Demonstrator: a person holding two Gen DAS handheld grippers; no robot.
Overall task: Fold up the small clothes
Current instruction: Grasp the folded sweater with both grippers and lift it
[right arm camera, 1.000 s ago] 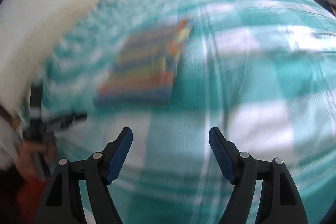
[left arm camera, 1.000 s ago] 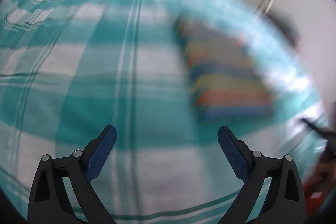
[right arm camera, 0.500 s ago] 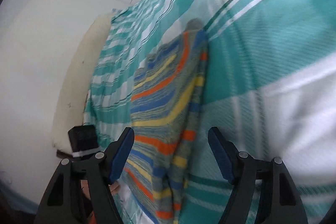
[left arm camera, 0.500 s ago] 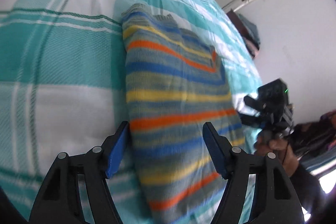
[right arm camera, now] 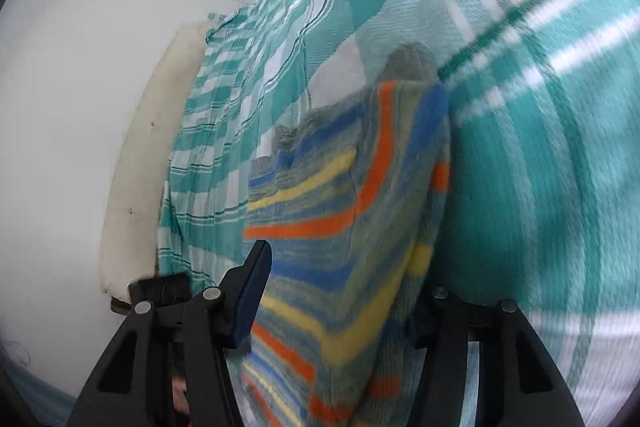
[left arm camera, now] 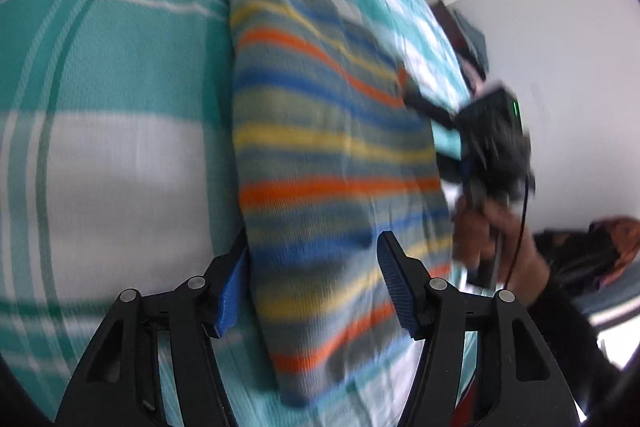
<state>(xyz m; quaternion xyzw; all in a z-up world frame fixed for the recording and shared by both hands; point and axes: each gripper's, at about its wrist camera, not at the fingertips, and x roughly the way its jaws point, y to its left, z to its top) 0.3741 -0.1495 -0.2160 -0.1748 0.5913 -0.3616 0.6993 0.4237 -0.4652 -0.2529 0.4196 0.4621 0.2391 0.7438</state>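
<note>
— Left gripper (left arm camera: pixel 312 287) first: we see its jaws have just been closing, with the near edge of the striped sweater (left arm camera: pixel 332 163) between them. One blue pad sits at the sweater's left fold, the other lies over the cloth. Whether they already press it, we cannot tell.

— And our right gripper (right arm camera: pixel 340 303)?

— Its jaws have also just been closing. The sweater's corner (right arm camera: pixel 360 227) stands between them, and the cloth covers the right pad. If they grip, we cannot say.

— Where does the sweater lie?

— Folded, on the bed with the teal checked sheet (left arm camera: pixel 100 75). The right gripper (left arm camera: pixel 490 143), in a hand (left arm camera: pixel 492 243), is at the sweater's far side.
</note>
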